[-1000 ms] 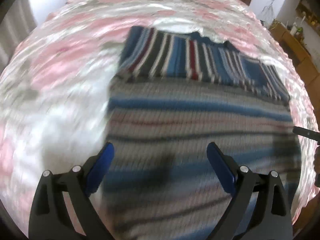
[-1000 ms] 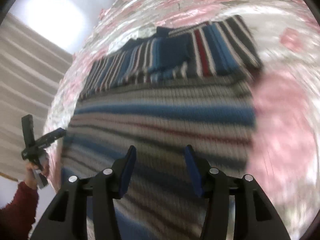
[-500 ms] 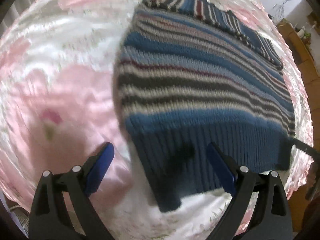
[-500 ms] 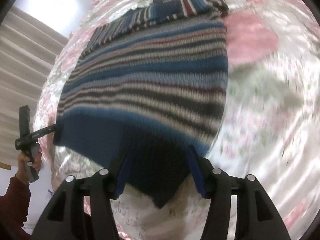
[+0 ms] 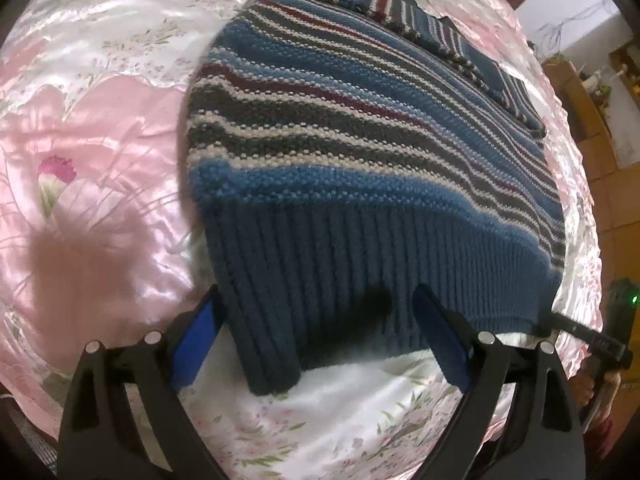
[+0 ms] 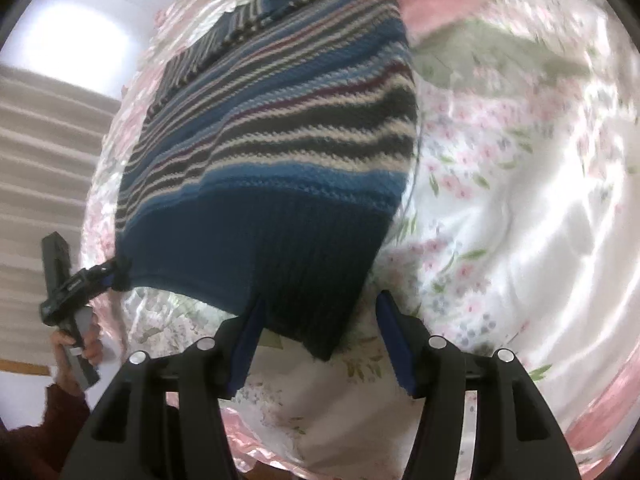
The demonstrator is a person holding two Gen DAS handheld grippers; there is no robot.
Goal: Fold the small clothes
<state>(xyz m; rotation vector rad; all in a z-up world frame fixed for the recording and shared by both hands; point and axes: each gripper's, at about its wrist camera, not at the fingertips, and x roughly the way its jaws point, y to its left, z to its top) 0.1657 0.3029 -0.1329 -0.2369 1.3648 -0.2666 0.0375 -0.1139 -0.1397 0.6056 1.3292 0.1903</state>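
Blue, grey and white striped knit sweater lies flat on shiny pink floral satin bedspread, ribbed hem nearest both cameras. Left gripper and right gripper: fingers apart, holding nothing. Beige striped curtain behind; wooden furniture far right.

One striped knitted sweater with one dark blue ribbed hem, one pink flowered bedspread, two claws, the left claw and the right claw, one hand in one dark red sleeve
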